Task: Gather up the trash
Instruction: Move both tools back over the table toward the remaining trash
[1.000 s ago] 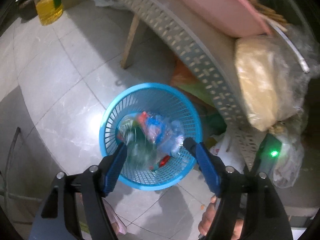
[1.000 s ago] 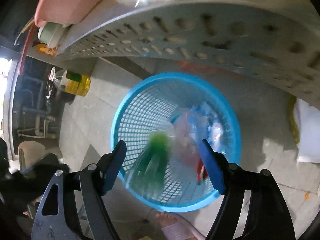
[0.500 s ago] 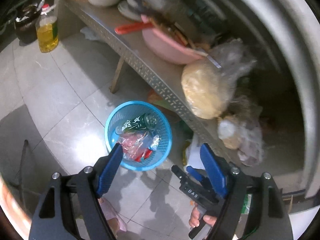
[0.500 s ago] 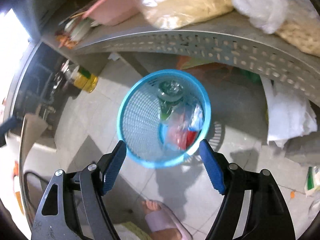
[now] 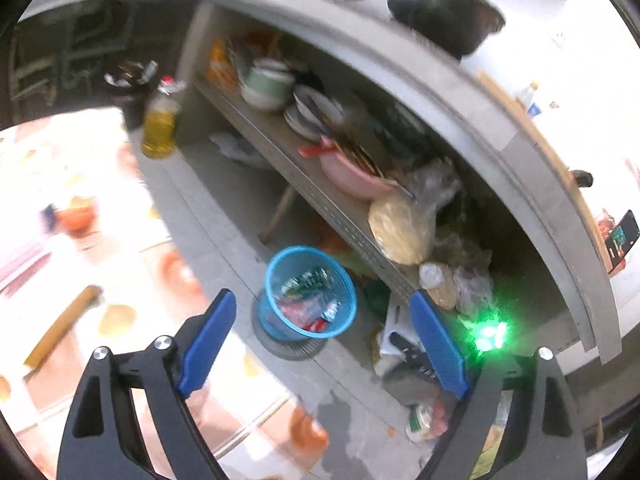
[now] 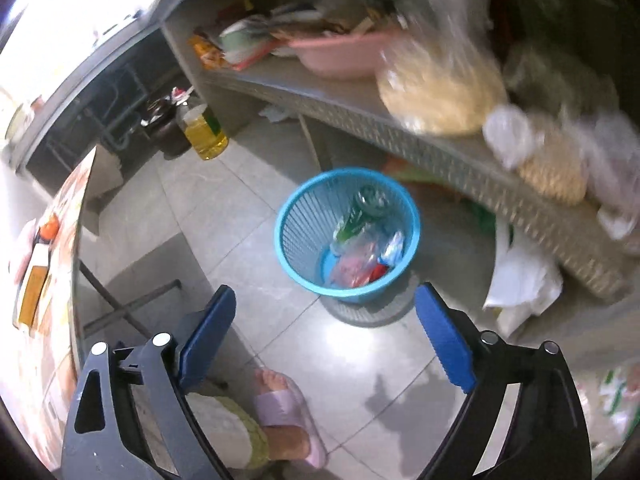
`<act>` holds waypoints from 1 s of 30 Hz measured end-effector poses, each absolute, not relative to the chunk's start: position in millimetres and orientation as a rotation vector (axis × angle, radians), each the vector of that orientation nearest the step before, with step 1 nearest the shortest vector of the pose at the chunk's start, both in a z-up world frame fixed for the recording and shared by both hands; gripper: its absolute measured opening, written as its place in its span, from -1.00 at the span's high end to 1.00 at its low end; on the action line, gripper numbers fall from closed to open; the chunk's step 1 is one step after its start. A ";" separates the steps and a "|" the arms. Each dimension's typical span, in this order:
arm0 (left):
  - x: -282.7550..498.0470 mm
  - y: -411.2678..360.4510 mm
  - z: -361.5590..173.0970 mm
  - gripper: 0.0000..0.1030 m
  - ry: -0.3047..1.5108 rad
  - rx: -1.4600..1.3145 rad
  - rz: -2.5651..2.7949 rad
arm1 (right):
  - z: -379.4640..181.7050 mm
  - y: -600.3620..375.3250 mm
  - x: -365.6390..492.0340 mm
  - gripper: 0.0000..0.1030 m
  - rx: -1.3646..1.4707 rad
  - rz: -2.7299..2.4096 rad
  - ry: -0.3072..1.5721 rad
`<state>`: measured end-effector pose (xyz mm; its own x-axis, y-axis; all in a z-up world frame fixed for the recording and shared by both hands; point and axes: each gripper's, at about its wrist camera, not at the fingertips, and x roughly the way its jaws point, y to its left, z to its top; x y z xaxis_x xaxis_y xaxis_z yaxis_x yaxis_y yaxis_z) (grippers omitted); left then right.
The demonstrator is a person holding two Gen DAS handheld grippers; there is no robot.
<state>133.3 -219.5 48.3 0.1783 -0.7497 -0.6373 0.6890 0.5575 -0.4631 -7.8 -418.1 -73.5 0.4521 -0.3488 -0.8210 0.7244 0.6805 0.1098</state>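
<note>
Both hand-held grippers, left (image 5: 322, 316) and right (image 6: 325, 310), gape wide with nothing held, above blue basket (image 6: 294, 216) of wrappers (image 6: 360, 264) on floor, beside shelf (image 6: 440, 152) edge.

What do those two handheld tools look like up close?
Both look alike: the left tool and right tool each have two black, triangular cut-out arms with silver round bolts, ending in flat blue fingers with a ribbed inner edge. No cables or sleeves show.
</note>
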 end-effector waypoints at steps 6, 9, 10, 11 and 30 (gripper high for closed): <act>121.5 -137.0 53.8 -0.88 0.822 -0.112 -0.877 | -35.2 -375.9 27.7 -0.84 0.290 -0.643 0.869; 116.7 -99.6 55.1 -0.89 0.756 -0.119 -0.792 | -28.6 -356.4 45.9 -0.84 0.224 -0.592 0.895; 115.0 -86.4 55.4 -0.89 0.737 -0.127 -0.763 | -25.8 -347.4 52.6 -0.84 0.188 -0.579 0.906; 114.9 -76.7 54.4 -0.89 0.723 -0.135 -0.742 | -24.4 -341.5 55.5 -0.84 0.161 -0.573 0.909; 113.2 53.0 11.8 -0.89 0.672 -0.182 -0.476 | 13.0 -248.2 122.9 -0.85 0.131 -0.155 0.788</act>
